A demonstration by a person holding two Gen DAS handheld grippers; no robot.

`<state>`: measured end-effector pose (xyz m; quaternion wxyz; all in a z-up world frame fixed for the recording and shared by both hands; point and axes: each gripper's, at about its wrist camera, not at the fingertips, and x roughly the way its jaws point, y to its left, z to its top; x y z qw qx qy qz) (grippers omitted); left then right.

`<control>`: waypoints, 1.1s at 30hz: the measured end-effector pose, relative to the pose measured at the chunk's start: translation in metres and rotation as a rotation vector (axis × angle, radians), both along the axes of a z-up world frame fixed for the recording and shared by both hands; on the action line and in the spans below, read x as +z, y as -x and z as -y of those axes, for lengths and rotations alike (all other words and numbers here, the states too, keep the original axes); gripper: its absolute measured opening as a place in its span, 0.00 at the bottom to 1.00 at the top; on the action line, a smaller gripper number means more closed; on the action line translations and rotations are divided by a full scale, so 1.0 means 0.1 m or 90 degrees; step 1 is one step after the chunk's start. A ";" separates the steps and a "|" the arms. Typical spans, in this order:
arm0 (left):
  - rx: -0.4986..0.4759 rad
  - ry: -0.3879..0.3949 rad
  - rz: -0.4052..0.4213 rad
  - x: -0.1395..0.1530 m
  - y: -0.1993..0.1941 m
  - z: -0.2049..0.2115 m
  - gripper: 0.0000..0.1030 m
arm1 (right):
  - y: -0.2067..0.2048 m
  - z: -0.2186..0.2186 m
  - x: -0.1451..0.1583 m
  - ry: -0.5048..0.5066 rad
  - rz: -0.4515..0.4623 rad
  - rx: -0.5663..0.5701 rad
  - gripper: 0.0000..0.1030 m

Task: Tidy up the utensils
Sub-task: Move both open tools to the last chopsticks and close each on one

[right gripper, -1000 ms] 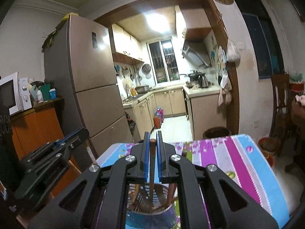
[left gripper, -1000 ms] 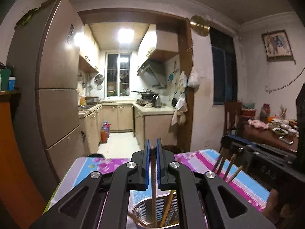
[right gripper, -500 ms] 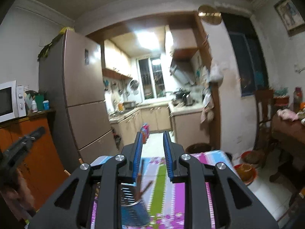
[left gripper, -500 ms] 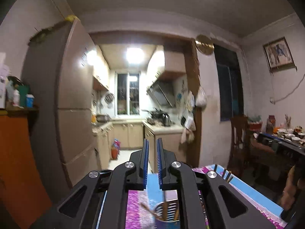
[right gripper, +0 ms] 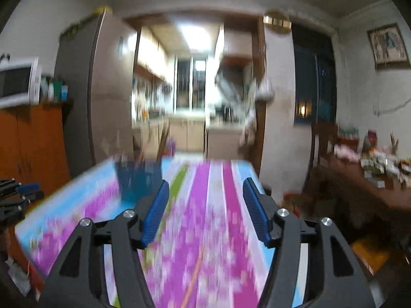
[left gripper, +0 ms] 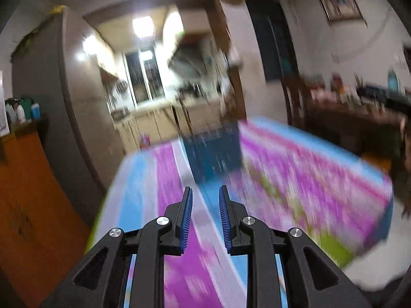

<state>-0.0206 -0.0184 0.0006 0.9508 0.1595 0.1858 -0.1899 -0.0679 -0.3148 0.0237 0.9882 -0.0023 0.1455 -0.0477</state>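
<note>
Striped pink-and-blue cloth is covering the bench, and the blue utensil holder is standing on it, toward the far edge. You are spreading both claws with nothing between them: your left claw just short of the holder, your right claw beside it.

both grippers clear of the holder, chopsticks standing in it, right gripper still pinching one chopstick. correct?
Not quite. The right gripper holds nothing: the right wrist view shows its jaws apart and opening, with only the striped tablecloth between them. The rest stands: the left gripper is also clear, and the chopsticks stand in the blue utensil holder.
</note>
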 end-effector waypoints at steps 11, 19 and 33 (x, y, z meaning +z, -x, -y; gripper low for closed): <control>-0.024 -0.024 -0.119 -1.05 0.70 0.30 0.22 | 0.46 -0.40 -1.21 -0.029 -0.106 -0.035 0.36; 0.006 -0.032 -0.082 -1.24 0.74 0.41 0.25 | 0.57 -0.54 -1.56 -0.015 -0.106 -0.054 0.33; 0.026 -0.025 -0.055 -1.27 0.74 0.39 0.24 | 0.45 -0.62 -1.75 -0.011 -0.117 -0.047 0.19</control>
